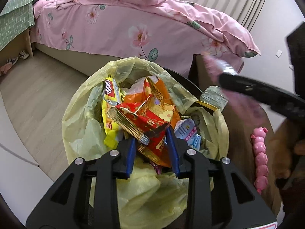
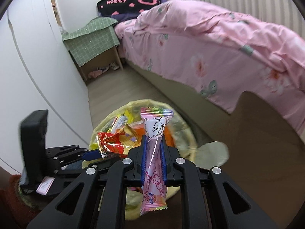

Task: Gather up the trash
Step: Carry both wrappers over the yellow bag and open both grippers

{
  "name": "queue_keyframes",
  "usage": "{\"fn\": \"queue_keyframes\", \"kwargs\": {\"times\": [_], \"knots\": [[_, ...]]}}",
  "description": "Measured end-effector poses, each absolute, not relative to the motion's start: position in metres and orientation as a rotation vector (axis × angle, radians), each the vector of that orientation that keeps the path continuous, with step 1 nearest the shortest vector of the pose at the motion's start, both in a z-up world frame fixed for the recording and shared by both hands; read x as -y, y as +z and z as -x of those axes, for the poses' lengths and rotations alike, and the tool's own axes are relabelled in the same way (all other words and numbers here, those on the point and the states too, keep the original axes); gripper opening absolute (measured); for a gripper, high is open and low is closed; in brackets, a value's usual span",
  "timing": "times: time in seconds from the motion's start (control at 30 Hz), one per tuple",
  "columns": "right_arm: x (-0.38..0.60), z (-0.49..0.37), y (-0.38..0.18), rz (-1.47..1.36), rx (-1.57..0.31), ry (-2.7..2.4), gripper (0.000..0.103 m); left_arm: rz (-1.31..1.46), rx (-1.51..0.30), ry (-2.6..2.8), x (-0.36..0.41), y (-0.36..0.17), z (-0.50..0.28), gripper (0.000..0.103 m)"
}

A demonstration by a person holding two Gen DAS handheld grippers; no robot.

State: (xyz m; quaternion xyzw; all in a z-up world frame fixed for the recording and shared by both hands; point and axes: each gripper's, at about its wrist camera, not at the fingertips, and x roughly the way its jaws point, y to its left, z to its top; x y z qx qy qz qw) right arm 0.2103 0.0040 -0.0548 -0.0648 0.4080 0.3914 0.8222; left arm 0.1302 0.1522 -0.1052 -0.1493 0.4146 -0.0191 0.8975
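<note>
My right claw [image 2: 153,152] pinches a pink candy wrapper [image 2: 154,164]; my left claw [image 1: 152,145] stands slightly parted around a red-gold wrapper [image 1: 150,118] over the bin [image 1: 80,114].

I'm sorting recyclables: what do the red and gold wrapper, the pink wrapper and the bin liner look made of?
Red and gold wrapper: seemingly metallised plastic film, glossy, with sharp creases and mirror-like gold edges.
Pink wrapper: thin printed plastic film, shiny, with crimped zigzag ends and a see-through middle.
Bin liner: thin yellowish plastic, translucent, softly wrinkled.

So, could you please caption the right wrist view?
Right gripper holds a pink wrapper above the lined trash bin.
</note>
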Motion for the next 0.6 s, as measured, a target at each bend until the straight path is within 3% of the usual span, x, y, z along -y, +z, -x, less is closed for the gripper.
{"fn": "queue_keyframes", "kwargs": {"times": [0.13,0.27,0.43,0.6], "knots": [[-0.017,-0.212,-0.065,0.154,-0.888,0.836,0.013,0.334,-0.842,-0.035,-0.156,-0.101,-0.122,0.030],[-0.020,-0.215,-0.071,0.153,-0.910,0.819,0.013,0.377,-0.798,-0.031,-0.162,-0.094,-0.115,0.042],[-0.018,-0.223,-0.077,0.099,-0.953,0.822,0.014,0.385,-0.791,-0.018,-0.163,-0.092,-0.113,0.045],[-0.018,-0.227,-0.082,0.030,-0.987,0.822,0.016,0.383,-0.742,0.022,-0.168,-0.079,-0.102,0.054]]}}
